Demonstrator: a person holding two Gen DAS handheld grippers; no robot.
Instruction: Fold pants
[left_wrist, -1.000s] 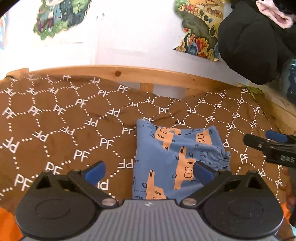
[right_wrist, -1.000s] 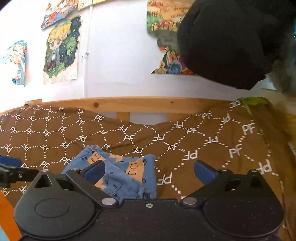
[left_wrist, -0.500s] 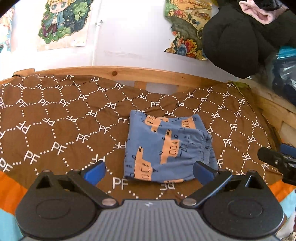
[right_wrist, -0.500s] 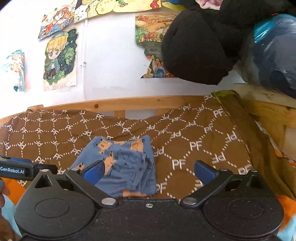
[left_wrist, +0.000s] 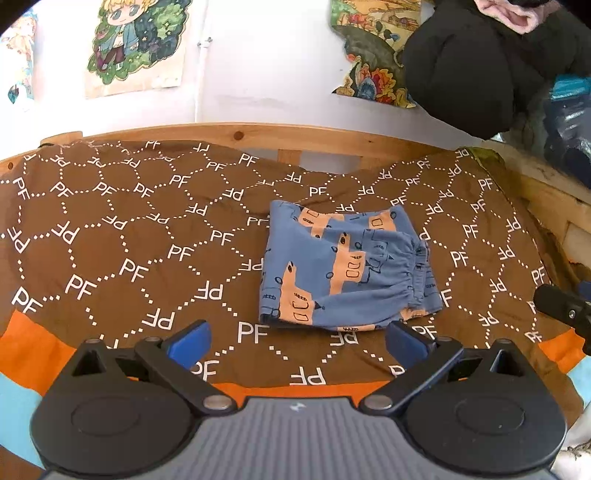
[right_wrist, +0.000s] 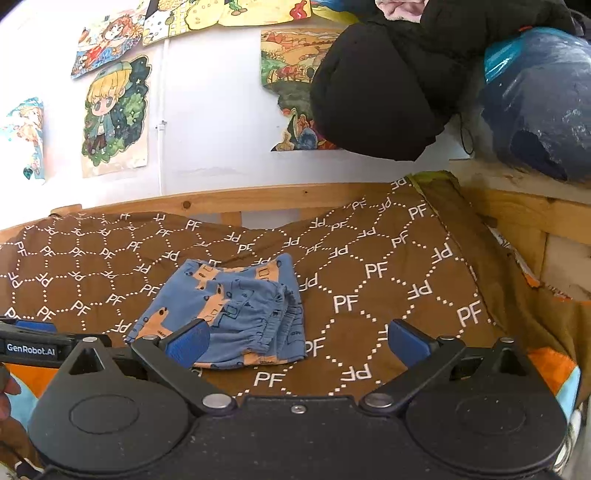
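Small blue pants (left_wrist: 343, 266) with orange print lie folded in a compact square on the brown "PF" blanket (left_wrist: 122, 240), the elastic waistband on the right. They also show in the right wrist view (right_wrist: 229, 314). My left gripper (left_wrist: 295, 341) is open and empty, held back just short of the pants' near edge. My right gripper (right_wrist: 297, 341) is open and empty, near the pants' right front corner; its left fingertip (right_wrist: 188, 341) overlaps the cloth in view. The right gripper's tip shows at the edge of the left wrist view (left_wrist: 561, 306).
A wooden bed rail (left_wrist: 258, 134) runs along the back and another on the right (right_wrist: 517, 210). A black garment (right_wrist: 376, 92) and a blue bag (right_wrist: 539, 99) sit at the upper right. Posters (right_wrist: 114, 114) hang on the white wall. An orange and blue edge (left_wrist: 26, 350) lies in front.
Both grippers have pulled back and up from the folded pants, so more blanket and wall show. The pants have stayed in place.
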